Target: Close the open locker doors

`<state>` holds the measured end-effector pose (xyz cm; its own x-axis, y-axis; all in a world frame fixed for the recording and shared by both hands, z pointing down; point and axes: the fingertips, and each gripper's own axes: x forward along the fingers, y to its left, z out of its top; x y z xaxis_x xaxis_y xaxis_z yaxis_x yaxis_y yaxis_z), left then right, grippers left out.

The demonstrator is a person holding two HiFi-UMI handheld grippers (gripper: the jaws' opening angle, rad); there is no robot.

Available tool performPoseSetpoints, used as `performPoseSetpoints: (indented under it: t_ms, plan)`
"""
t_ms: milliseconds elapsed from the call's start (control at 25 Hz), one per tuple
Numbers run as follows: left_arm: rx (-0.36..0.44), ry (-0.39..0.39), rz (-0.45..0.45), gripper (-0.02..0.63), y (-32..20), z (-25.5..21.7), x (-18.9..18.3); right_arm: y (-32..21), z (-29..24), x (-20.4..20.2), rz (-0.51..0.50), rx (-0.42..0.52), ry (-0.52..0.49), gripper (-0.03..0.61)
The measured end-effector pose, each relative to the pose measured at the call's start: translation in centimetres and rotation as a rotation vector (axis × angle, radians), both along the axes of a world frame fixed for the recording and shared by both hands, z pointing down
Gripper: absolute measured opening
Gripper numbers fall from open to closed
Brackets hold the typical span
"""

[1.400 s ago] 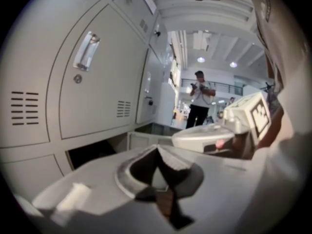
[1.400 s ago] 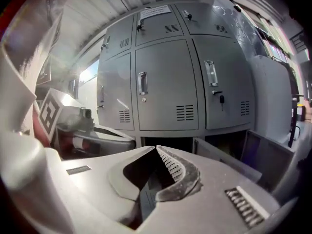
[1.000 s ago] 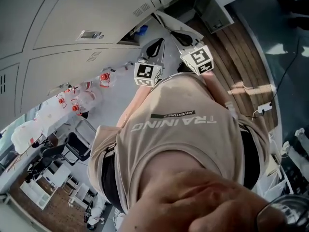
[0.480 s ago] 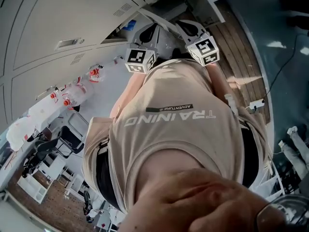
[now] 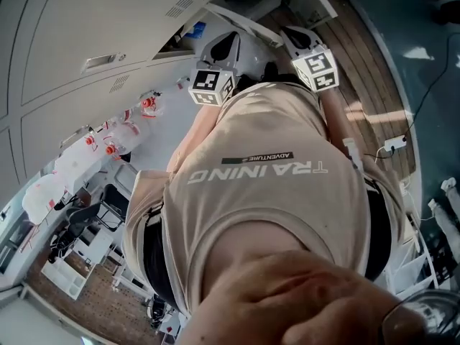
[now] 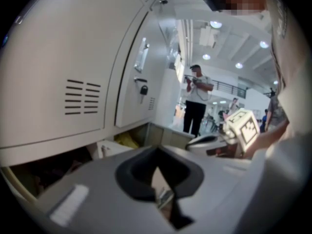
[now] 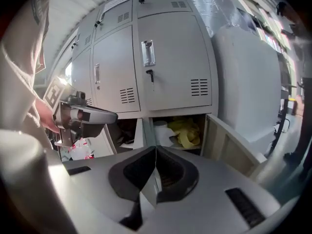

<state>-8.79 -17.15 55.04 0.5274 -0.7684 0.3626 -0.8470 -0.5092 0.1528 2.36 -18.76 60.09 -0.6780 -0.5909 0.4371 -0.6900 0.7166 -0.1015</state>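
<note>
The approach is in hand: left tongs [image 6: 157, 167] and right tongs [image 7: 155, 152] are both pinched narrow and empty, held short of the bottom lockers. The open locker door [image 7: 234, 143] stands swung out right of its compartment [image 7: 176, 119], which holds a yellow bundle [image 7: 189, 130]. Next, I judge, a push on that door's outer face.

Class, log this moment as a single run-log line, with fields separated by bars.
Phase: facing lockers | left tongs: shut, empty | right tongs: shut, empty | lower locker door: open, not touched
</note>
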Motion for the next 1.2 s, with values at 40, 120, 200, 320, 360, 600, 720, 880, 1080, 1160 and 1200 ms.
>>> performPoseSetpoints:
  t_ms: [40, 120, 200, 320, 360, 600, 720, 880, 1080, 1160, 1200]
  plan:
    - [-0.003, -0.002, 0.001, -0.002, 0.2, 0.0, 0.0, 0.2, 0.2, -0.1, 0.001, -0.008, -0.009, 0.015]
    - [-0.012, -0.013, 0.001, -0.002, 1.0, 0.1, -0.3, 0.7, 0.3, -0.6, -0.010, -0.023, -0.028, 0.015]
    - [-0.022, -0.029, -0.010, -0.002, 1.8, 0.6, -1.0, 1.1, 0.3, -1.5, -0.034, -0.039, -0.057, 0.015]
    - [-0.034, -0.032, -0.052, -0.002, 2.1, 1.2, -2.1, 1.0, 0.1, -2.3, -0.078, -0.019, -0.052, 0.015]
    - [-0.037, -0.026, -0.067, -0.002, 2.4, 1.2, -2.3, 0.9, -0.2, -2.2, -0.080, 0.013, -0.027, 0.015]
    - [-0.055, -0.030, -0.106, -0.002, 3.8, 1.6, -3.8, 0.5, 1.3, -0.8, -0.104, -0.007, 0.052, 0.015]
    - [-0.063, -0.037, -0.130, -0.002, 3.9, 1.8, -4.6, 1.9, 1.5, -2.2, -0.166, -0.030, 0.022, 0.015]
    - [-0.062, -0.044, -0.169, -0.002, 4.4, 1.6, -6.2, 3.3, 1.6, -4.0, -0.188, -0.073, -0.017, 0.014]
    - [-0.050, -0.022, -0.235, -0.002, 5.3, 1.3, -8.8, 5.4, 1.2, -7.9, -0.297, -0.089, -0.022, 0.014]
    - [-0.043, -0.007, -0.253, -0.002, 6.0, 1.2, -10.1, 6.2, 1.0, -9.7, -0.329, -0.090, -0.014, 0.014]
    - [-0.038, -0.004, -0.261, -0.002, 6.3, 1.0, -10.8, 6.4, 1.0, -10.5, -0.341, -0.087, -0.003, 0.014]
